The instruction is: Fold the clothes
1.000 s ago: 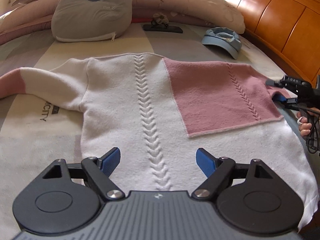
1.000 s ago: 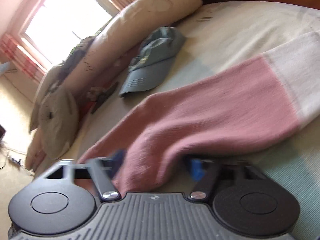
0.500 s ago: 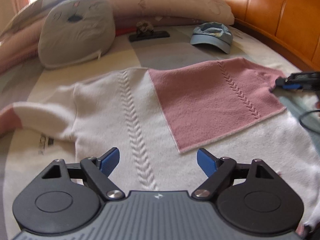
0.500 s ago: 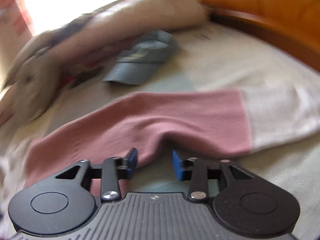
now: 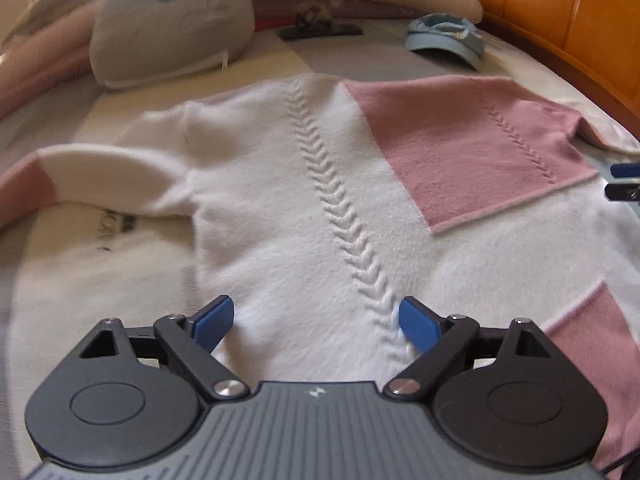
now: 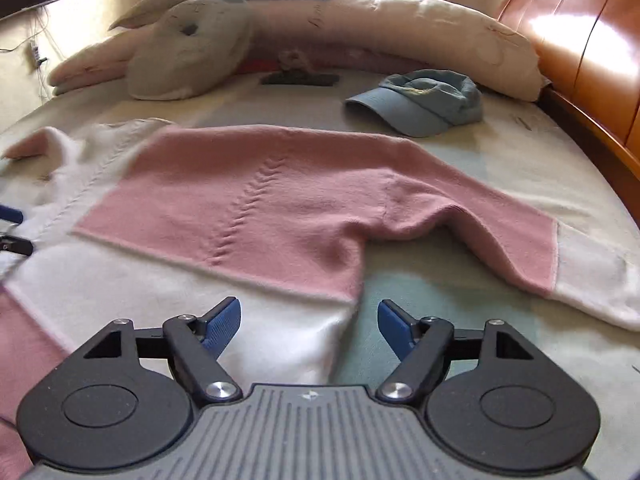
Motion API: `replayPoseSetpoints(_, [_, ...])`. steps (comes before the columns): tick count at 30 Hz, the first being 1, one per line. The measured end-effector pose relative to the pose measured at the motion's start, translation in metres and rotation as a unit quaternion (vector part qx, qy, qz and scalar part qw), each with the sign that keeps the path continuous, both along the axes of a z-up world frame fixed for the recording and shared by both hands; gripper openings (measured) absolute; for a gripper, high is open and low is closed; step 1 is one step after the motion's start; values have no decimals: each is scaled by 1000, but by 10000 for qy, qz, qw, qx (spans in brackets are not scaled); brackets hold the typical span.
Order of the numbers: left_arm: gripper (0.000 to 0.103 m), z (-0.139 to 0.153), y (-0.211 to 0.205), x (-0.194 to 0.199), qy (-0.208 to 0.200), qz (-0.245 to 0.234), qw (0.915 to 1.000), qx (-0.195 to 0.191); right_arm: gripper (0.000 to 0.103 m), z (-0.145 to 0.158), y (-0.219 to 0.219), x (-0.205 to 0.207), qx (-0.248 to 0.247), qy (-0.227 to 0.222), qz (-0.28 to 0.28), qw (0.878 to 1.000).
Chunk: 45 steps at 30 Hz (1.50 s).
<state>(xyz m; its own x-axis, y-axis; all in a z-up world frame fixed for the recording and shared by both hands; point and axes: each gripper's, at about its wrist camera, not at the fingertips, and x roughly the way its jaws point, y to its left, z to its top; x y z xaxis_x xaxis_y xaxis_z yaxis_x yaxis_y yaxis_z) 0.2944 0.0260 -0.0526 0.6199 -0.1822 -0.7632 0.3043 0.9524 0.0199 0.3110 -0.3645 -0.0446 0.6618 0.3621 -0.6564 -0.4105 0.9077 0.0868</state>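
A white and pink knit sweater (image 5: 320, 208) lies spread flat on the bed. My left gripper (image 5: 316, 324) is open and empty, low over its white lower middle beside the cable stitch. My right gripper (image 6: 309, 322) is open and empty at the sweater's (image 6: 256, 204) right side edge, below the armpit. The pink right sleeve (image 6: 500, 236) with its white cuff lies out on the bed to the right. The left sleeve (image 5: 100, 176) lies out to the left. The right gripper's tips show at the right edge of the left wrist view (image 5: 624, 182).
A blue cap (image 6: 420, 100) lies behind the sweater. A grey cushion (image 6: 188, 60), a long pillow (image 6: 400, 36) and a dark flat object (image 6: 300, 76) line the far side. A wooden headboard (image 6: 592, 60) bounds the right.
My right gripper let go of the pink sleeve, opened and pulled back to the sweater's side edge. The sleeve now lies on the bed. My left gripper drifted slightly, still open.
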Motion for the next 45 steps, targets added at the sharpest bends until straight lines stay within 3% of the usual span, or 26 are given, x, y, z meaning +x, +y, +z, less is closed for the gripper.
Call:
replayPoseSetpoints(4, [90,10,-10,-8,-150,-502,9983,-261,81,4,21,-20,250,69,261,9993])
replayPoseSetpoints(8, [90,-12,-9,-13,223,-633,9975,218,79,-28,25,-25,-372,342,-278,9983])
replayPoseSetpoints(9, [92,-14,-1,-17,285,-557,9979,165,79,-27,14,-34,-280,179,-339,9989])
replayPoseSetpoints(12, [90,-5,20,-25,327,-428,9984,-192,82,-10,2,-49,-385,257,-846,9953])
replayPoseSetpoints(15, [90,11,20,-28,-106,-737,9970,-190,83,5,6,-67,-132,136,-1038,9944])
replayPoseSetpoints(20, [90,5,11,-32,-145,-1357,9906,-76,85,-16,46,-92,-406,320,-993,9937])
replayPoseSetpoints(23, [91,-15,23,-43,66,-1374,9905,12,90,-27,42,-122,-392,339,-1305,9901])
replayPoseSetpoints(26, [91,-16,39,-54,57,-1455,9892,-169,92,-24,36,-150,-446,403,-1540,9862])
replayPoseSetpoints(28, [91,-12,39,-57,-11,-1588,9873,-46,92,-22,38,-160,-600,533,-1624,9834])
replayPoseSetpoints(34, [91,4,19,-44,-249,-1924,9810,-53,95,5,62,-144,-567,261,-1482,9870])
replayPoseSetpoints(37, [91,-8,12,-46,-92,-1890,9819,-51,98,19,78,-124,-454,9,-1214,9916])
replayPoseSetpoints(40, [92,-20,21,-59,98,-1765,9840,-197,98,20,86,-109,-530,32,-955,9940])
replayPoseSetpoints(43, [94,-16,35,-71,167,-1477,9887,-175,103,6,84,-99,-661,275,-686,9951])
replayPoseSetpoints(45, [94,-10,41,-76,221,-1264,9917,-80,103,-14,78,-92,-856,687,-456,9929])
